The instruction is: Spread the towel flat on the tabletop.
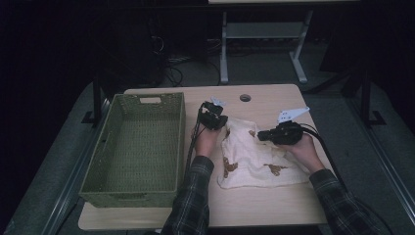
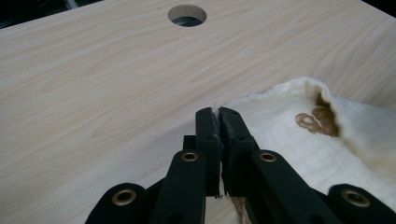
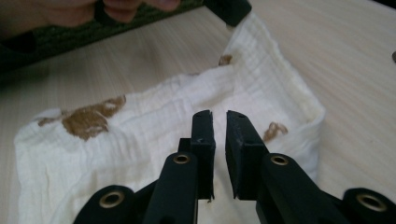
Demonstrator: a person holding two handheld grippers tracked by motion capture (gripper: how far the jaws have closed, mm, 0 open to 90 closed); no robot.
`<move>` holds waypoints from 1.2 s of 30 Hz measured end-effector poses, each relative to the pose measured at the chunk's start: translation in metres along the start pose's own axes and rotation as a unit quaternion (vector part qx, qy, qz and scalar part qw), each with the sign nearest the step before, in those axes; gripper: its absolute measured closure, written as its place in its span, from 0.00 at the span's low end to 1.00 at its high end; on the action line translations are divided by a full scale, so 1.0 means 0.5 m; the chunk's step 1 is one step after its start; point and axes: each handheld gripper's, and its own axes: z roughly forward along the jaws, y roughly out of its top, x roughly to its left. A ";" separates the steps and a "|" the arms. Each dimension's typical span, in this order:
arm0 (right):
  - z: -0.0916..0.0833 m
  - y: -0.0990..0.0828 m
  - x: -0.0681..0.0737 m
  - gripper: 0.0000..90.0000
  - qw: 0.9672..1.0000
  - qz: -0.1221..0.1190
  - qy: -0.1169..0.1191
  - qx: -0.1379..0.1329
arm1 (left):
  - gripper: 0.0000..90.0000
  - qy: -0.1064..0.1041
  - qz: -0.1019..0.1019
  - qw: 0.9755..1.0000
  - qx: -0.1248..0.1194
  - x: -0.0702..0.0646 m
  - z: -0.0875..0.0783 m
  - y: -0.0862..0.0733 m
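Work surface: pale wood-grain table [image 1: 254, 205] with a round cable hole [image 1: 245, 98] near its far edge.
Cloth: cream-white crinkled fabric cloth with brown printed patches [image 1: 254, 156], lying rumpled on the table right of centre, between the two hands; its far-left corner is lifted off the table.
Left gripper [image 2: 217, 112]: black two-jaw tool at the cloth's far-left corner, just right of the basket. Jaws clenched together, with the cloth's edge pinched between the tips, as the left gripper view shows.
Left hand [image 1: 206, 139]: wrapped around the tool body, plaid sleeve behind it.
Right gripper [image 3: 219, 114]: black two-jaw tool above the cloth's right part, pointing left toward the left gripper. Jaws stand a narrow gap apart, nothing between the pads; the cloth lies below and beyond the tips.
Right hand [image 1: 306, 152]: grips the tool from the near-right side.
Basket: green woven rectangular basket [image 1: 117, 191] on the left part of the table, just beside the cloth.
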 end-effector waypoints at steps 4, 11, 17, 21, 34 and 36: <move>-0.022 0.008 -0.025 0.88 1.000 0.014 -0.019 -0.009 | 0.96 -0.002 -0.001 1.000 0.000 -0.001 0.001 -0.001; -0.003 -0.005 -0.042 0.88 0.999 0.010 -0.021 0.034 | 0.96 -0.004 -0.002 1.000 0.000 -0.004 0.005 -0.003; 0.048 -0.021 -0.044 0.85 0.998 0.010 0.000 0.056 | 0.96 -0.004 0.001 1.000 0.005 -0.003 0.005 -0.006; 0.063 -0.026 -0.041 0.80 0.998 0.007 0.015 0.061 | 0.96 -0.004 0.002 1.000 0.005 -0.001 0.004 -0.006; 0.046 -0.024 -0.041 0.97 0.998 -0.010 0.010 0.064 | 0.96 0.009 -0.007 1.000 0.002 0.001 0.001 -0.004; 0.031 -0.019 -0.048 0.98 0.999 -0.009 0.000 0.052 | 0.96 0.011 -0.010 1.000 0.002 0.003 0.000 -0.003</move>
